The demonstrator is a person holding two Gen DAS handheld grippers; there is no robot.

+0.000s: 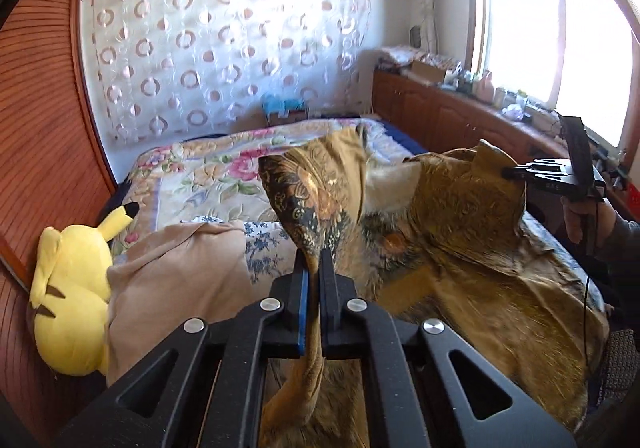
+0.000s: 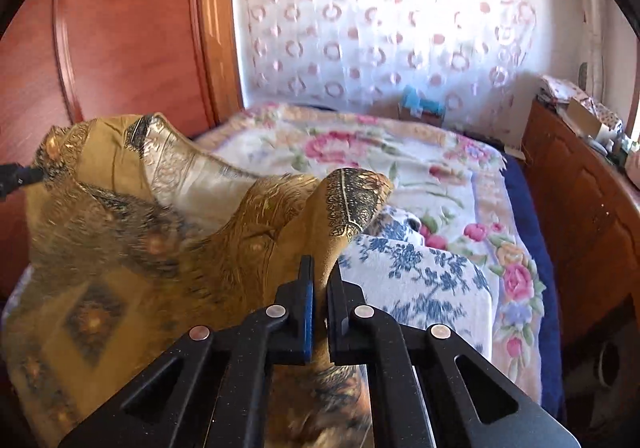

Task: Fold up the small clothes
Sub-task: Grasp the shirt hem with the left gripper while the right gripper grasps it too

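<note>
Mustard patterned garment is held raised above the bed, w/ one corner clamped in the left claw and another in the right claw; its lower part appears draped on the bed, though blurred. A yellow plush is seen nearby.

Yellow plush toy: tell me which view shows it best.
The left wrist view. The yellow plush toy lies at the left of the bed against the wooden headboard, beside a tan cloth, whole and sharp. The right wrist view shows none of it; the mustard patterned garment fills that side.
</note>
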